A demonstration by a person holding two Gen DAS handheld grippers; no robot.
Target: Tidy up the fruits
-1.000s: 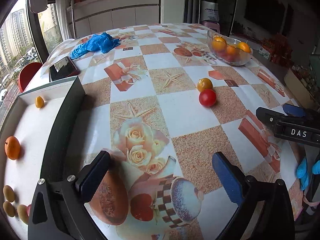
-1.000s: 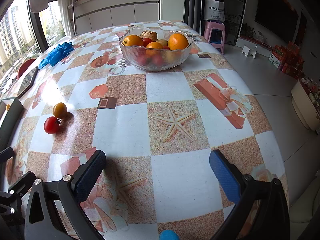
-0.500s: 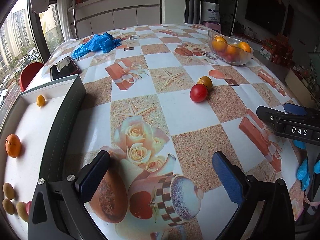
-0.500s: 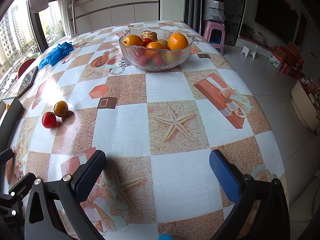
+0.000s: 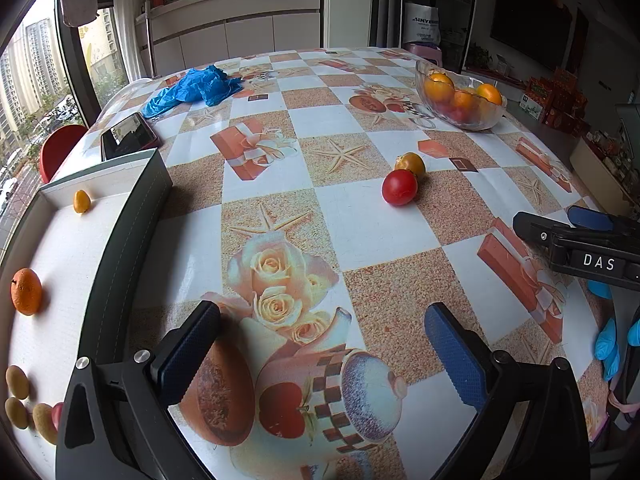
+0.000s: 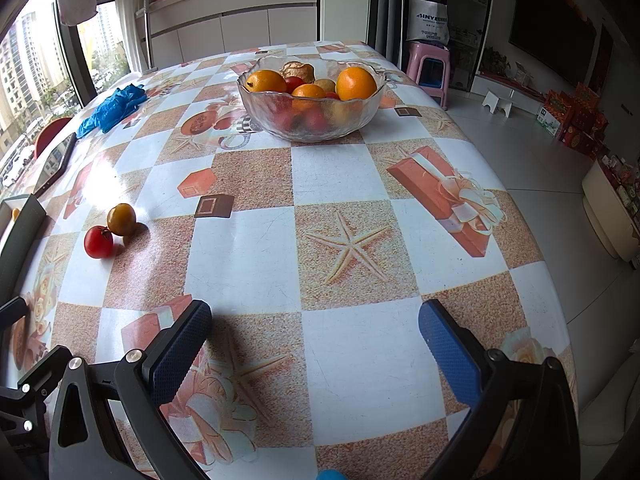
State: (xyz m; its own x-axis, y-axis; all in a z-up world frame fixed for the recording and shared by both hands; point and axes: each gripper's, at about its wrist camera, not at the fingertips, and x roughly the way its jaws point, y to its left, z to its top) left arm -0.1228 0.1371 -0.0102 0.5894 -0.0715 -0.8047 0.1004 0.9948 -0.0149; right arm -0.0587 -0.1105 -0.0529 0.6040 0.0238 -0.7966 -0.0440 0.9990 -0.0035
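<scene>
Indoors: checkered tablecloth carries glass bowl, red tomato; both hand-held grippers wide, empty.

The tablecloth looks like shiny, smooth plastic. The bowl is clear bumpy glass. The tomato has smooth, shiny skin. The orange in the tray looks dull and bumpy. The tray floor looks like matt white cloth. The pads are blue and dotted, like rubber. The gloves look like thin, crinkly blue plastic.
</scene>
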